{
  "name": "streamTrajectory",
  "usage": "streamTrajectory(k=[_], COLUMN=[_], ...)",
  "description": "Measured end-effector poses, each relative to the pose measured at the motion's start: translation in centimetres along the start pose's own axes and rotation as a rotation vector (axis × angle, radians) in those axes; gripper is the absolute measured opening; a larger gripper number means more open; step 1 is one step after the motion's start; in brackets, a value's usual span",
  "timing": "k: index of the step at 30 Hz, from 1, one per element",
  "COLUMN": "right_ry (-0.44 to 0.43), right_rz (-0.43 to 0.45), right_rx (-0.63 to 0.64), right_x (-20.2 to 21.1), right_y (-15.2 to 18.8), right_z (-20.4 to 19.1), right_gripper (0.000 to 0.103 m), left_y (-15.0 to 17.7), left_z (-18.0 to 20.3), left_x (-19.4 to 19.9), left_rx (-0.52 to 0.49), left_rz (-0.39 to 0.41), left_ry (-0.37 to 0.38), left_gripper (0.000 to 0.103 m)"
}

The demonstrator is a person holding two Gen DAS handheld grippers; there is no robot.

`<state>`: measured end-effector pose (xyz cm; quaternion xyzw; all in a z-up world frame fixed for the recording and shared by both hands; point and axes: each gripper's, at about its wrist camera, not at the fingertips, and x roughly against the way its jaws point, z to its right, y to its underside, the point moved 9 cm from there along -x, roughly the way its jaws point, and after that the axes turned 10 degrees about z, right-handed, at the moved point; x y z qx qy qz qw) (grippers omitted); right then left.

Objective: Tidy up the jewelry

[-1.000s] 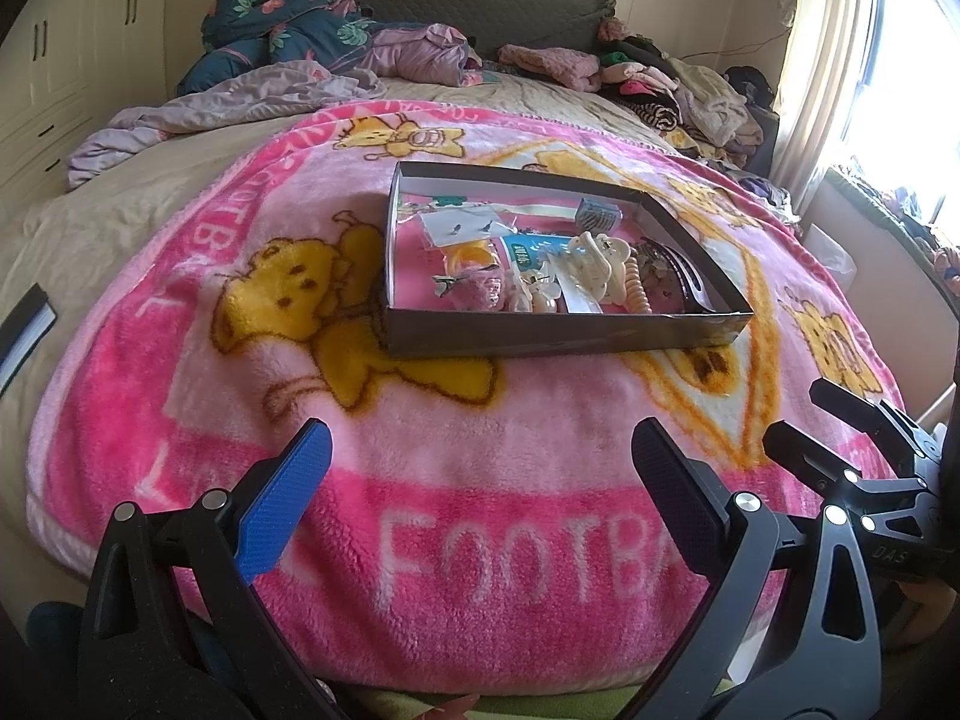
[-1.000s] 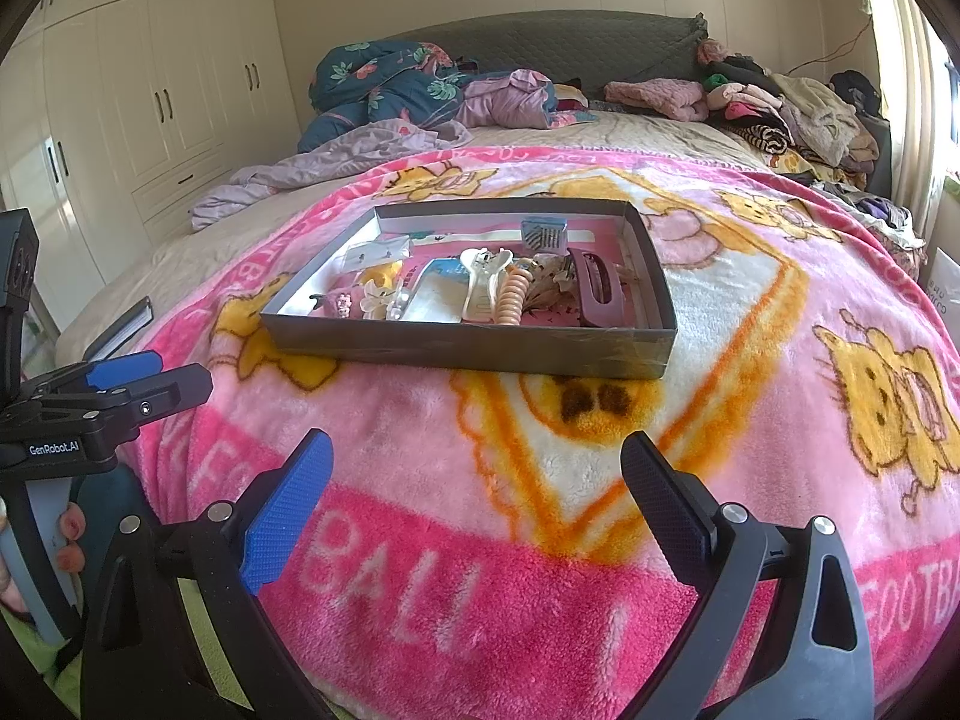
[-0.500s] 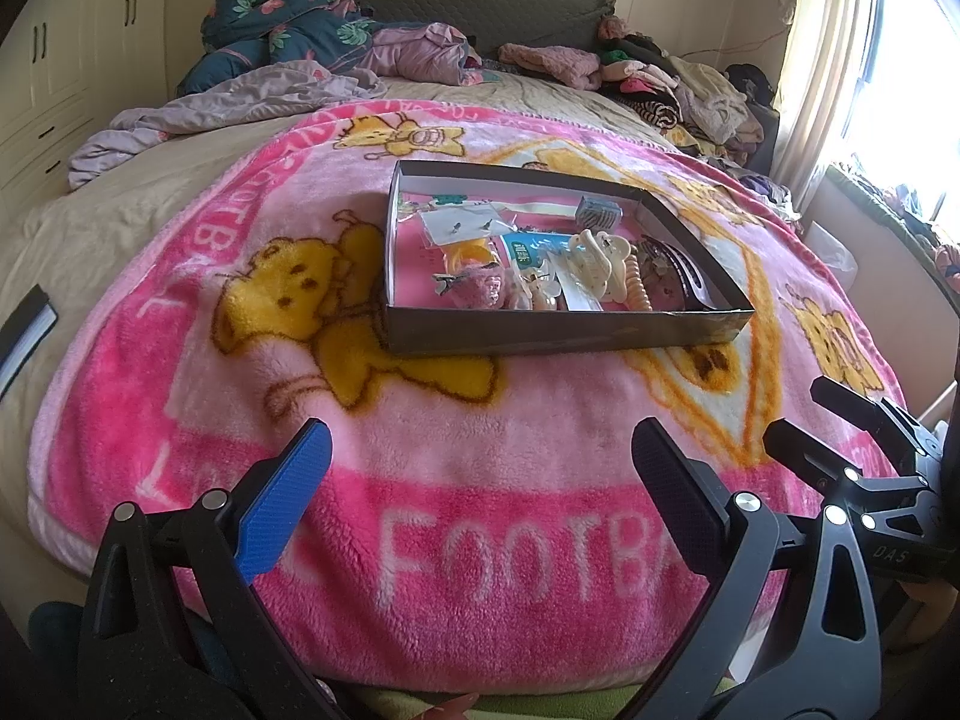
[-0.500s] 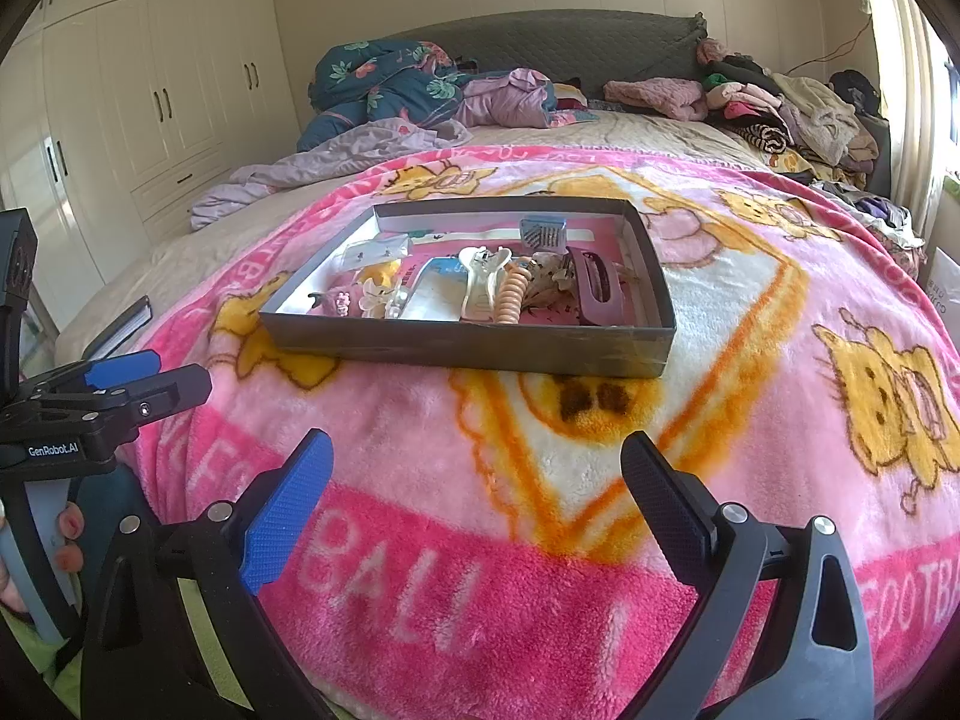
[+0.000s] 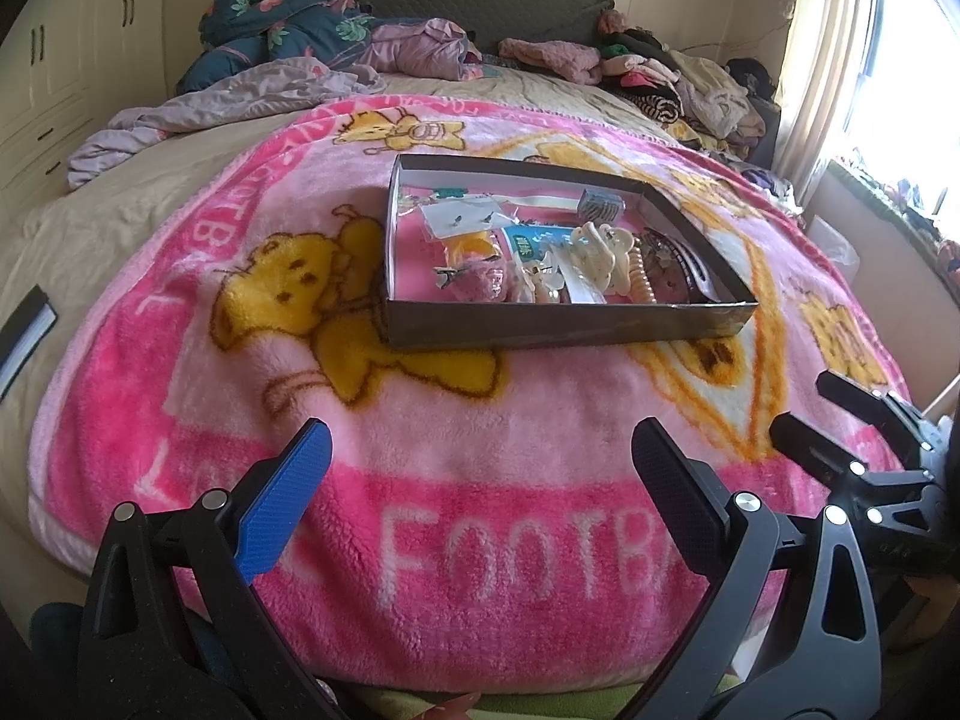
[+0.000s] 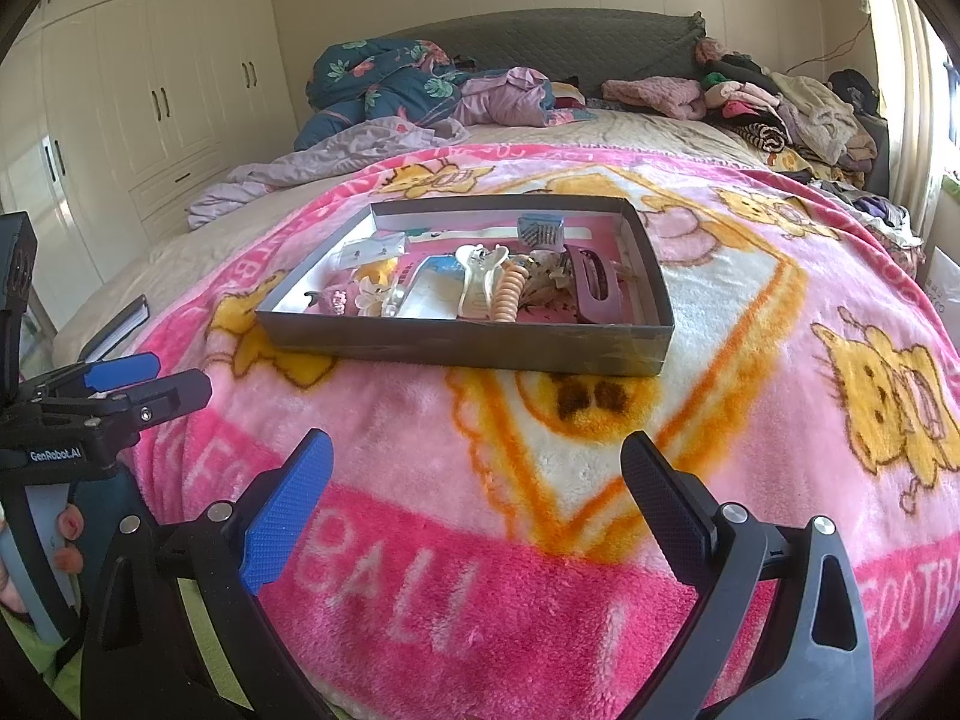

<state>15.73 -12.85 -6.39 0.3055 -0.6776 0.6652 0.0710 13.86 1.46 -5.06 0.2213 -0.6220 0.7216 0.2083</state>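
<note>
- Lying on the pink blanket (image 5: 492,450) spread over the bed, a shallow dark box (image 6: 468,348) is holding the jewelry and hair pieces: a cream claw clip (image 6: 477,282), a coiled peach hair tie (image 6: 509,294), a mauve clip (image 6: 591,291) and carded earrings (image 5: 465,219), all loosely heaped toward its near side.
- Hovering near the blanket's front edge, well short of the box, the left gripper (image 5: 474,492) and the right gripper (image 6: 474,492) are both showing fingers spread wide and carrying nothing.
- Judging by the jumble alone, whether sorting is starting or ending cannot be settled.
- Working well here would mean coming down over one piece at a time and pinching its firmest part, since neighbours are touching.
- Reading off the blanket, "FOOTBA" and "BALL" are showing; the left gripper's body is reading "GenRobot.AI".
</note>
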Motion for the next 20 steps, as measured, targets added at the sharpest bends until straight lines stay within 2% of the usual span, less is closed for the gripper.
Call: streamTrajectory(k=[3, 9, 13, 16, 18, 20], right_ry=[0.005, 0.027, 0.065, 0.16, 0.279, 0.409], right_rz=[0.002, 0.0, 0.01, 0.035, 0.035, 0.019], right_rx=[-0.001, -0.009, -0.021, -0.028, -0.046, -0.073], right_x=[0.1, -0.1, -0.5, -1.5, -2.9, -4.4], right_y=[0.1, 0.1, -0.2, -1.0, -1.7, -2.2], right_z=[0.1, 1.1, 2.9, 7.2, 12.7, 18.8], right_gripper=[0.094, 0.094, 0.096, 0.096, 0.096, 0.096], left_y=[0.5, 1.4, 0.9, -0.4, -1.6, -3.3], left_z=[-0.1, -0.5, -2.1, -5.4, -8.3, -12.2], left_x=[-0.3, -1.2, -2.1, -3.7, -4.9, -6.9], left_rx=[0.007, -0.009, 0.035, 0.095, 0.138, 0.143], left_rz=[-0.016, -0.047, -0.043, -0.044, -0.039, -0.024], left_ry=[0.02, -0.026, -0.057, -0.104, -0.146, -0.227], left_gripper=[0.092, 0.092, 0.092, 0.092, 0.092, 0.092])
